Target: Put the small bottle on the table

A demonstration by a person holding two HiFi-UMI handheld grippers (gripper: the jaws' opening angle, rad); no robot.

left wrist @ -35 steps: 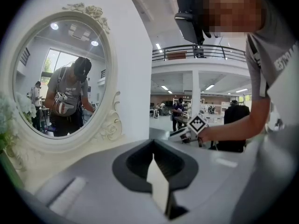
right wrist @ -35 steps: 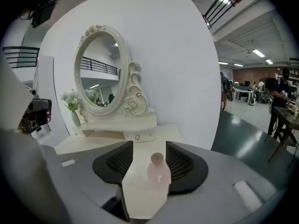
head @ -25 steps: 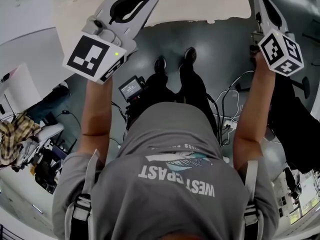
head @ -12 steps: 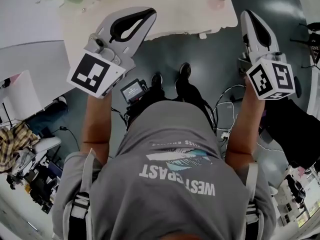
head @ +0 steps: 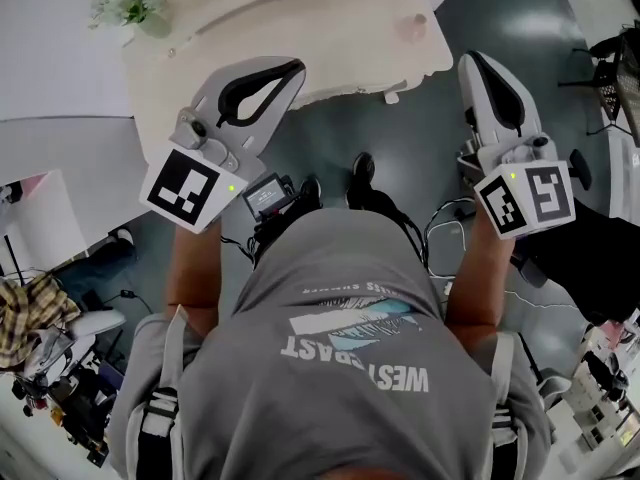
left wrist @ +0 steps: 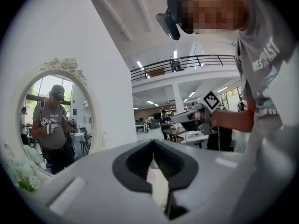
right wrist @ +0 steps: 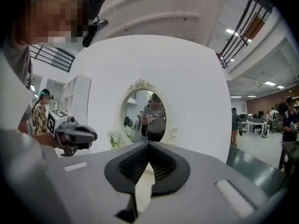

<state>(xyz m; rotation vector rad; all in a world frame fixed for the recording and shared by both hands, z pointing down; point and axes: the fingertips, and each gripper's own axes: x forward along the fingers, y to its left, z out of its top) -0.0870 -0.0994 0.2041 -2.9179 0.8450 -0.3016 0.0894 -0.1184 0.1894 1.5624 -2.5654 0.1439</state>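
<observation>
Head view: I'm hovering the left grey tool (head: 293, 66) over the cream worktop (head: 330, 18) edge, with the right grey tool (head: 470, 59) just off its corner. What looks like the small pinkish bottle (head: 413, 26) is sitting near that corner.
Left gripper view: the tool (left wrist: 153, 143) jaws are touching, nothing between them.
Right gripper view: same deal, the tool (right wrist: 148, 145) is pinched together and empty.

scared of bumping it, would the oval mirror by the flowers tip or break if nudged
Likely fragile: the mirror is glass in an ornate frame. It stands upright and tall, base hidden, so a nudge might tip it.
</observation>
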